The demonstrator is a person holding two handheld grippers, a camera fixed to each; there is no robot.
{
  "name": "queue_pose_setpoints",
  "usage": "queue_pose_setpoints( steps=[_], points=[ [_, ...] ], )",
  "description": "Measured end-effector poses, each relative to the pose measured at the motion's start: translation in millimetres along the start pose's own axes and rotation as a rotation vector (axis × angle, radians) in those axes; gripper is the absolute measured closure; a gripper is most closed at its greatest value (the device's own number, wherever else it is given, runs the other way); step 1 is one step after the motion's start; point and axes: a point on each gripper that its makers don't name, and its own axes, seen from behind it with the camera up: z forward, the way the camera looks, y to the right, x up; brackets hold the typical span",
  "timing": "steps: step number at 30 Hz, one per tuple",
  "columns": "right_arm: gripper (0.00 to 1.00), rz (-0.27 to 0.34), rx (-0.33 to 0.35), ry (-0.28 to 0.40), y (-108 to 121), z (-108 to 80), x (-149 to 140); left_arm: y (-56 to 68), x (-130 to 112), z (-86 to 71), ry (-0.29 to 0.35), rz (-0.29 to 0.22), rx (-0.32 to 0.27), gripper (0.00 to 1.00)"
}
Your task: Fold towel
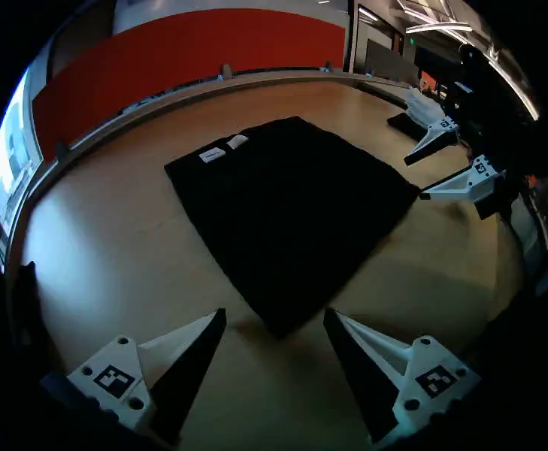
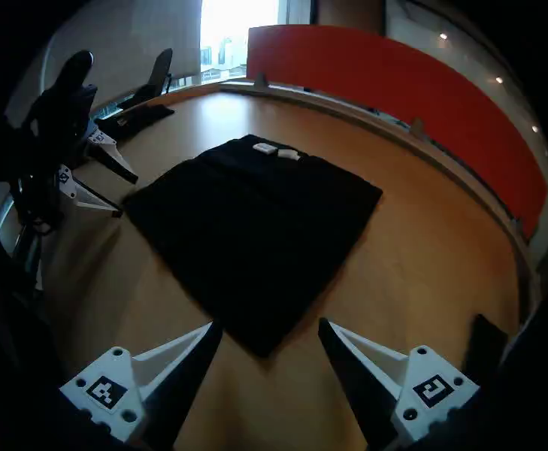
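Evidently the fold is at its start: the black towel [image 1: 289, 210] lies spread flat on the wooden surface [image 1: 108, 248], white labels [image 1: 213, 155] at a far corner, and a near corner points between each claw's fingers. The left claw [image 1: 274, 314] and right claw [image 2: 269, 323] both gape wide and hold nothing. Next, I judge, each must settle onto its corner, pinch the cloth and carry it across to the opposite edge

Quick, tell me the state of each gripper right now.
Left gripper: open, holding nothing, facing a corner of the black towel.
Right gripper: open, holding nothing.
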Motion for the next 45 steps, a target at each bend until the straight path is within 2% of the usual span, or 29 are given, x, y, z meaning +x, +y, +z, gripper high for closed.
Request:
queue_pose_setpoints(
  steps=[5,13,21,27,31,35,37,39,41,45],
  points=[
    [0.05,0.001,0.013,-0.014,-1.5,2.6,-3.3,1.7,-2.7,3.4,-0.014,0.007,-0.001,0.07],
    [0.17,0.003,0.045,-0.047,-7.6,5.4,-10.7,2.2,-4.0,4.5,-0.028,0.023,0.007,0.15],
    [0.24,0.004,0.057,-0.046,-10.7,6.3,-11.8,5.1,-4.2,4.5,-0.032,0.025,0.007,0.22],
    [0.33,0.001,0.065,-0.048,-12.6,7.3,-11.2,6.0,-4.2,4.5,-0.043,0.025,0.005,0.24],
    [0.41,0.008,0.063,-0.050,-11.2,7.9,-11.1,7.2,-4.1,4.1,-0.045,0.025,0.004,0.30],
    [0.52,0.017,0.058,-0.053,-8.7,8.5,-11.2,9.0,-3.8,3.6,-0.045,0.023,0.005,0.48],
    [0.60,0.019,0.057,-0.054,-8.2,8.7,-11.3,9.3,-3.4,4.0,-0.047,0.020,0.008,0.52],
    [0.68,0.019,0.057,-0.055,-8.0,8.9,-11.2,9.2,-3.0,4.6,-0.048,0.016,0.012,0.71],
    [0.75,0.023,0.058,-0.056,-8.1,9.2,-10.6,8.7,-2.8,5.1,-0.051,0.008,0.017,0.77],
    [0.80,0.037,0.062,-0.061,-9.8,9.3,-9.8,7.8,-2.6,5.3,-0.053,0.003,0.021,0.82]
  ],
)
